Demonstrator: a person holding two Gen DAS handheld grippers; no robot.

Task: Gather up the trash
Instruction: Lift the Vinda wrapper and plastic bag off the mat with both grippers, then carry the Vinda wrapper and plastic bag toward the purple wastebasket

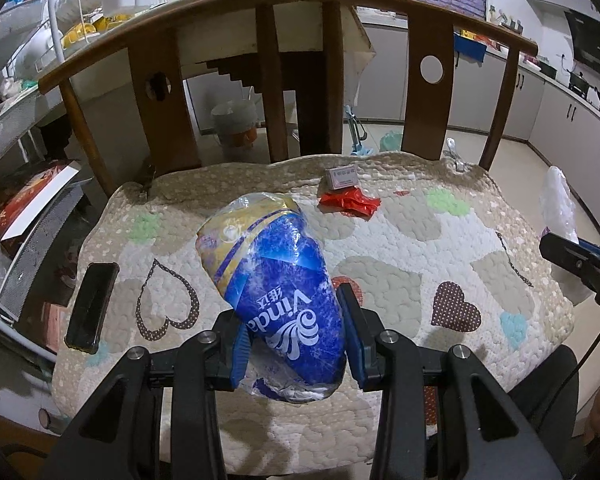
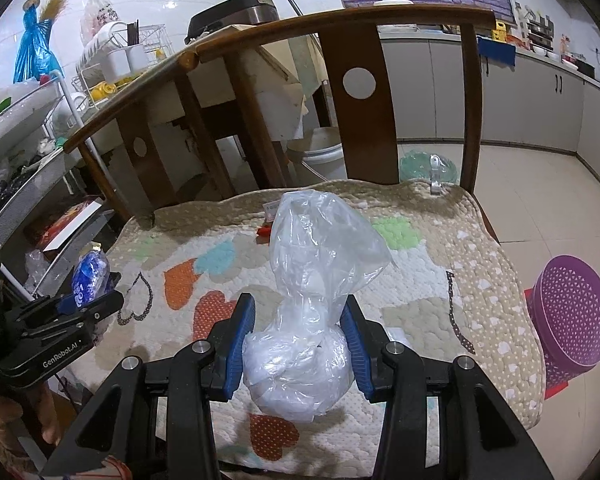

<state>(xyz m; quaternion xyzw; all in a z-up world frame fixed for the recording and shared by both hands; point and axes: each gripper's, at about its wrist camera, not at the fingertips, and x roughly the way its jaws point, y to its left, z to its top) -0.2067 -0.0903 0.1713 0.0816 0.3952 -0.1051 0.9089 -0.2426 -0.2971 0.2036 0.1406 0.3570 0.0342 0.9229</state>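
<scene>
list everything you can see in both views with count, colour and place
tissue wrapper: one, blue and gold, held in the left gripper above the cushion
plastic bag: one, clear white, held in the right gripper
red wrapper: one, red, far part of the cushion
small box: one, grey, just behind the red wrapper
phone: one, black, left edge of the cushion
cushion: one, beige quilted with hearts, on the chair seat
chair: two, brown wood, side by side
basket: one, purple, on the floor right of the chair
bucket: one, white, on the floor behind the chairs
left gripper: black, blue fingers, shut on the tissue wrapper
right gripper: black, blue fingers, shut on the plastic bag
</scene>
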